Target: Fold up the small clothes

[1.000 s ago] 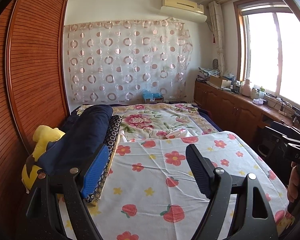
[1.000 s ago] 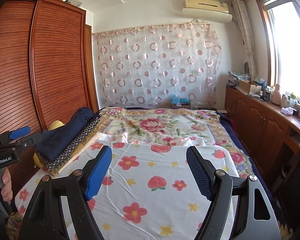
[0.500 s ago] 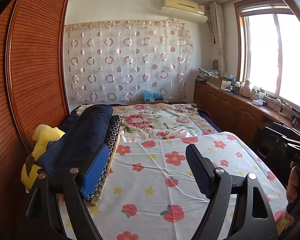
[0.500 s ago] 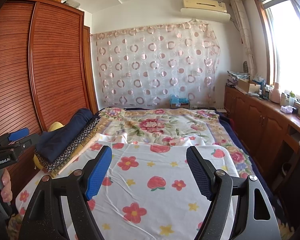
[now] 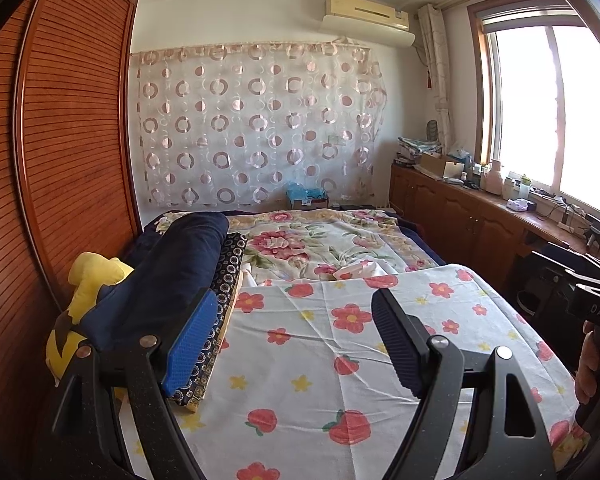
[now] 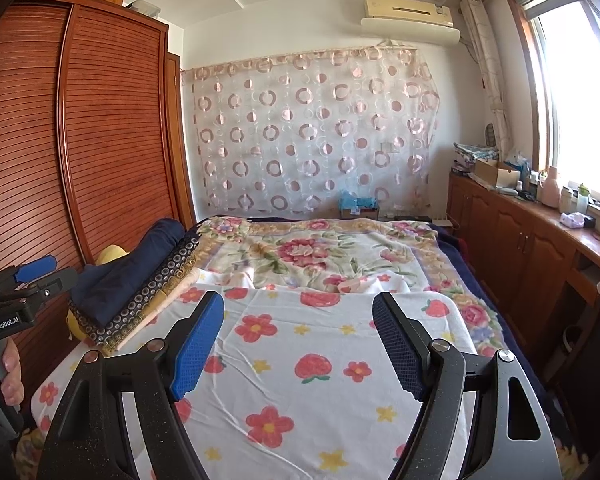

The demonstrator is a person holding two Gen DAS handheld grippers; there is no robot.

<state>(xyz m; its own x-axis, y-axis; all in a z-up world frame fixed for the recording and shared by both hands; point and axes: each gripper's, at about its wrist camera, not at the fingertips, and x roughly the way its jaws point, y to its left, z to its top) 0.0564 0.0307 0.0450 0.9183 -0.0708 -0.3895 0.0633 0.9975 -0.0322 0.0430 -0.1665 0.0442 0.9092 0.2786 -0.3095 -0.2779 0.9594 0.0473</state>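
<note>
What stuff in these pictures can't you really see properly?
- Yellow plush toy: left wrist view, mostly hidden behind the folded navy cloth.
- Small clothes to fold: neither view shows any clearly; only a pale bump lies on the floral blanket.
- Counter items: right wrist view, too small and washed out by window glare.
- Person: only a hand, cut off at the edge.

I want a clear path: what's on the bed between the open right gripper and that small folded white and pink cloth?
Only the flower-print sheet: right wrist view shows nothing else between the right gripper and the small cloth.
</note>
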